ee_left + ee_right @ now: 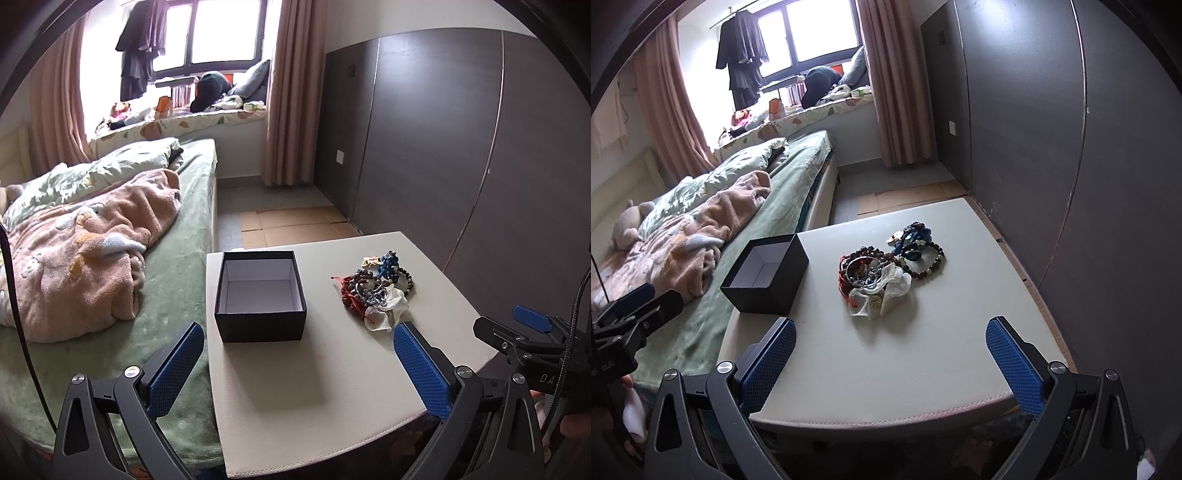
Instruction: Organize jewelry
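Observation:
An open black box (260,295) with a white, empty inside stands on the left part of a cream table (314,387). It also shows in the right wrist view (764,275). A pile of jewelry (375,288) lies to its right: bead bracelets, red cord, a blue piece and a white cloth pouch. The pile also shows in the right wrist view (888,266). My left gripper (297,363) is open and empty, near the table's front edge, short of the box. My right gripper (890,360) is open and empty, in front of the pile.
A bed (110,258) with a pink blanket and green sheet adjoins the table's left side. A dark wardrobe wall (443,147) stands to the right. Cardboard (295,225) lies on the floor beyond the table. The other gripper shows at the right edge (532,332).

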A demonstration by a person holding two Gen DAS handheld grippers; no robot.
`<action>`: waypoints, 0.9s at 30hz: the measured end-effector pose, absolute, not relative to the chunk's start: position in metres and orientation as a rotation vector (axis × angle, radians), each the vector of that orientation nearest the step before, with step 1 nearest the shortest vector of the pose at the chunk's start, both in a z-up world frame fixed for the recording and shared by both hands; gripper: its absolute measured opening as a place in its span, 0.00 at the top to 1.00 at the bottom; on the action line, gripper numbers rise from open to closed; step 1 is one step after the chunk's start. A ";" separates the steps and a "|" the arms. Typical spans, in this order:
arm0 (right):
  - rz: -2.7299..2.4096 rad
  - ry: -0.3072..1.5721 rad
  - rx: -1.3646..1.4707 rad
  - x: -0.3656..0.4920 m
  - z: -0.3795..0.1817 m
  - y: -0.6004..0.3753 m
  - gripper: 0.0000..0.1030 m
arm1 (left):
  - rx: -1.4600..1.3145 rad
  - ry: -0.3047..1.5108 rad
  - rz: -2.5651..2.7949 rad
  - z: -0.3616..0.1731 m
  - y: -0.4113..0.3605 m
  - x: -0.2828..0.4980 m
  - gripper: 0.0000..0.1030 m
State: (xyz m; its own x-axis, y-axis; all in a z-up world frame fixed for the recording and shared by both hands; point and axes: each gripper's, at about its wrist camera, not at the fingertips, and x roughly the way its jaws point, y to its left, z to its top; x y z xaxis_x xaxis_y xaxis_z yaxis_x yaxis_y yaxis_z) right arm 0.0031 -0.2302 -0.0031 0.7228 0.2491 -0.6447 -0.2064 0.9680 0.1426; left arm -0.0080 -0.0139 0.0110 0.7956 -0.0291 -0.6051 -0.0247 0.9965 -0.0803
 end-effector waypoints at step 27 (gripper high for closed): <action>0.239 0.690 0.077 -0.002 0.001 -0.237 0.00 | -0.054 0.644 -0.004 0.007 -0.020 -0.016 0.00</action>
